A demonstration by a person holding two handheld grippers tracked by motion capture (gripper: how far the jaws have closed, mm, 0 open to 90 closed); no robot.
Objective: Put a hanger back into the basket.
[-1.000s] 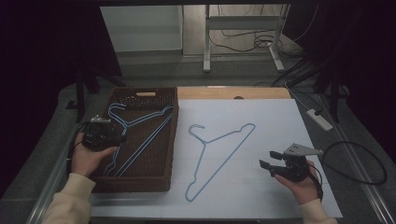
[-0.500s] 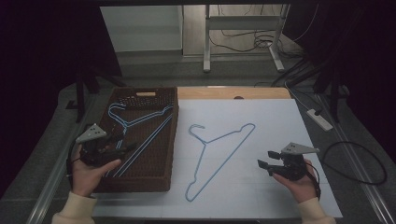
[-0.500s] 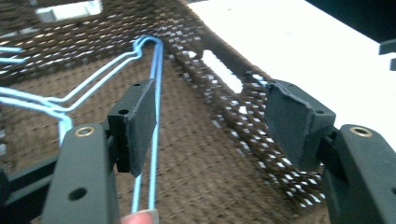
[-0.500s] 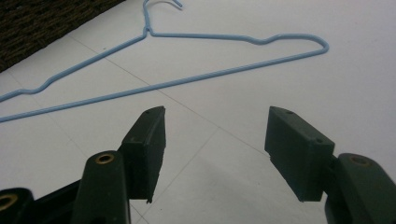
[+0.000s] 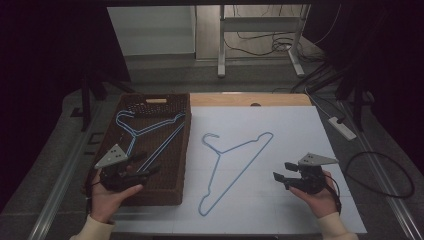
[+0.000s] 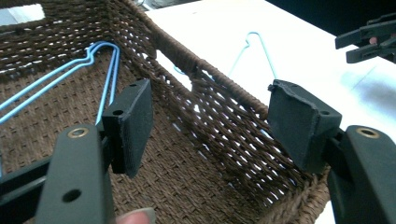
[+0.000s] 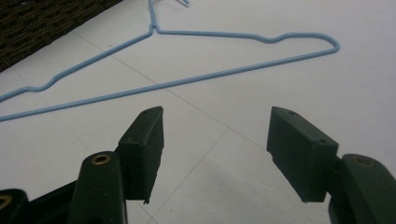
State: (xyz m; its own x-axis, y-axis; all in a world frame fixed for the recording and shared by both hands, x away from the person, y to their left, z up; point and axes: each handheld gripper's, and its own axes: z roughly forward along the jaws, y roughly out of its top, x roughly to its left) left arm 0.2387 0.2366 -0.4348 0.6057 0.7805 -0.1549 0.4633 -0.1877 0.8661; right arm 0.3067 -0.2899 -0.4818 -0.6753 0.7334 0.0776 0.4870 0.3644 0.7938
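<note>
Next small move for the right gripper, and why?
Probably ease the right gripper forward to the blue hanger on the white sheet: its fingers stand open and empty, the wire lies flat just ahead, and other hangers already lie in the basket.

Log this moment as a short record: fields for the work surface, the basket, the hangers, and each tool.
surface: white sheet over the table
basket: brown woven basket at the sheet's left edge
hangers in basket: blue wire hangers, lying flat; exact count hard to tell
hanger on sheet: one blue wire hanger, flat, hook toward the far side
left tool: over the basket's near end, jaws just opened wide, nothing between them
right tool: low over the sheet right of the loose hanger, open, empty
</note>
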